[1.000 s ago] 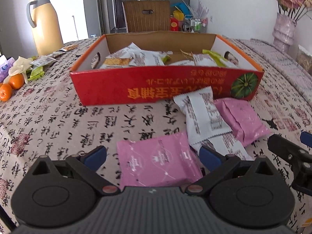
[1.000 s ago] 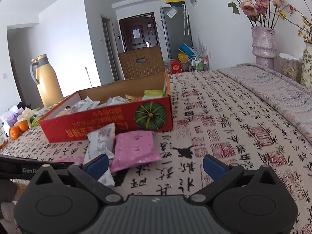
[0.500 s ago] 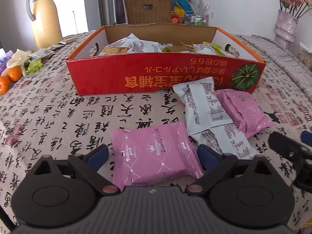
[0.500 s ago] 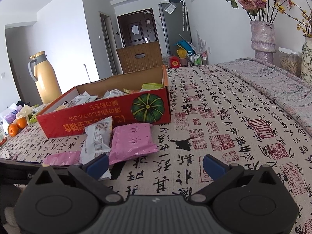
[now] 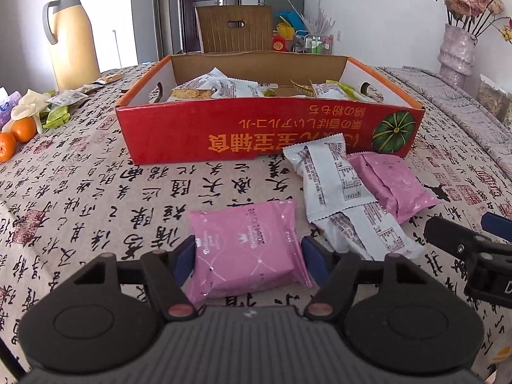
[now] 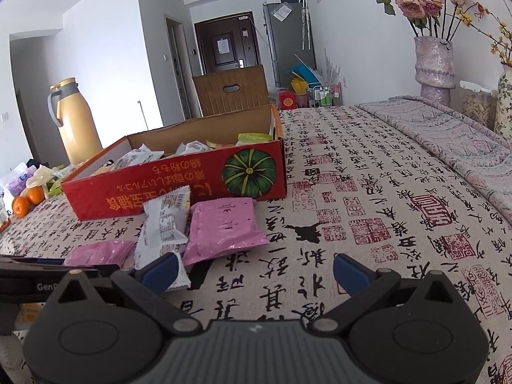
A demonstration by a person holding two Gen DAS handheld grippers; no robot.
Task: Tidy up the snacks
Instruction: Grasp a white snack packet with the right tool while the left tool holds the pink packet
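My left gripper (image 5: 248, 256) is shut on a pink snack packet (image 5: 246, 246), its blue pads against both sides, with the packet on or just above the tablecloth. The same packet shows in the right wrist view (image 6: 99, 252). Two white packets (image 5: 332, 176) (image 5: 368, 230) and a second pink packet (image 5: 390, 185) lie in front of the red cardboard box (image 5: 268, 131), which holds several snacks. My right gripper (image 6: 256, 268) is open and empty above the cloth, right of the packets; its tip shows in the left wrist view (image 5: 464, 243).
A yellow thermos (image 5: 73, 35), oranges (image 5: 22, 129) and loose wrappers (image 5: 64, 99) stand at the far left. A flower vase (image 6: 435, 64) stands at the far right. A wooden chair (image 5: 235, 28) is behind the box.
My left gripper's fingers have closed in from wide open onto the pink packet. The right gripper has shifted slightly forward and stayed open.
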